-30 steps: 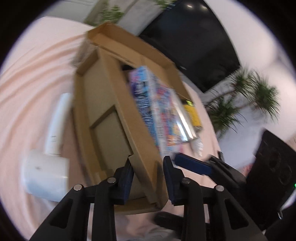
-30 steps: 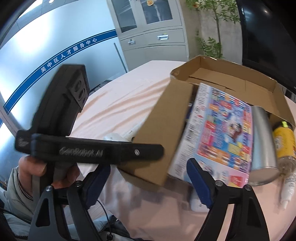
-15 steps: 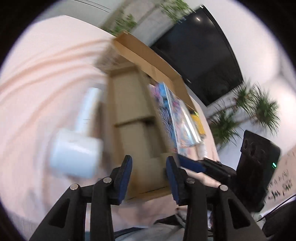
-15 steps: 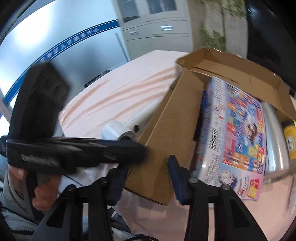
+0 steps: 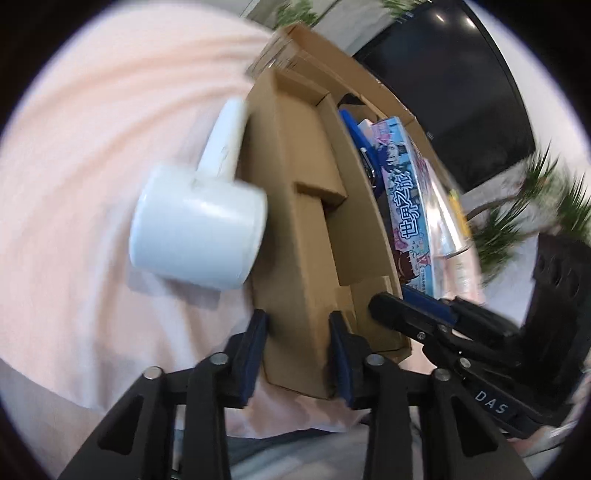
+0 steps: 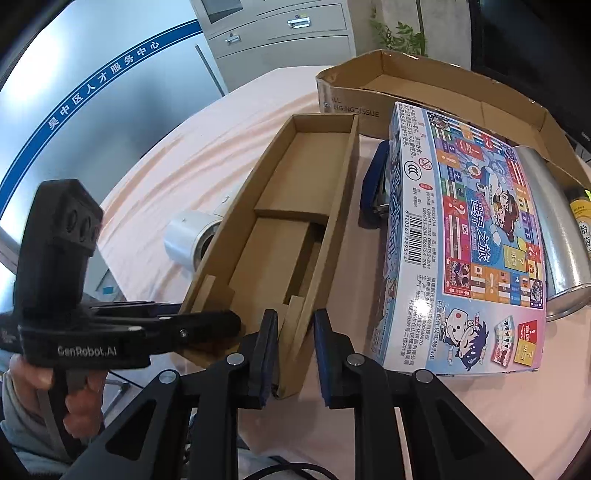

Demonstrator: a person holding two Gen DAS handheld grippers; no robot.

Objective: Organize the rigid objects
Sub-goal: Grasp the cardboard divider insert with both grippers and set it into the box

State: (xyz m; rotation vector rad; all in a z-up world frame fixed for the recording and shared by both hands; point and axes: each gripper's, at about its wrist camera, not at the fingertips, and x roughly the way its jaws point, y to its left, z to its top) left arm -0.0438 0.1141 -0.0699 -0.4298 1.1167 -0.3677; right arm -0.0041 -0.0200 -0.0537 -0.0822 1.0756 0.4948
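Note:
A long brown cardboard tray point(image 6: 288, 229) lies on the pink tablecloth, open side up; it also shows in the left wrist view point(image 5: 306, 221). My left gripper point(image 5: 299, 354) straddles the tray's near left corner, jaws partly closed around its wall. My right gripper point(image 6: 293, 354) straddles the tray's near right wall, jaws narrowly apart around it. A colourful board game box point(image 6: 465, 236) lies to the right of the tray. A white scoop point(image 5: 199, 225) lies left of the tray.
A larger open cardboard box point(image 6: 424, 85) stands behind. A silver can point(image 6: 557, 229), a yellow-labelled bottle point(image 6: 581, 221) and a blue stapler point(image 6: 375, 181) lie near the game box. A filing cabinet point(image 6: 280, 33) stands beyond the table.
The tray has tipped from standing on its side to lying flat, open side up. The right gripper moved in and closed down around the tray's near wall. The scoop is nearer in the left view.

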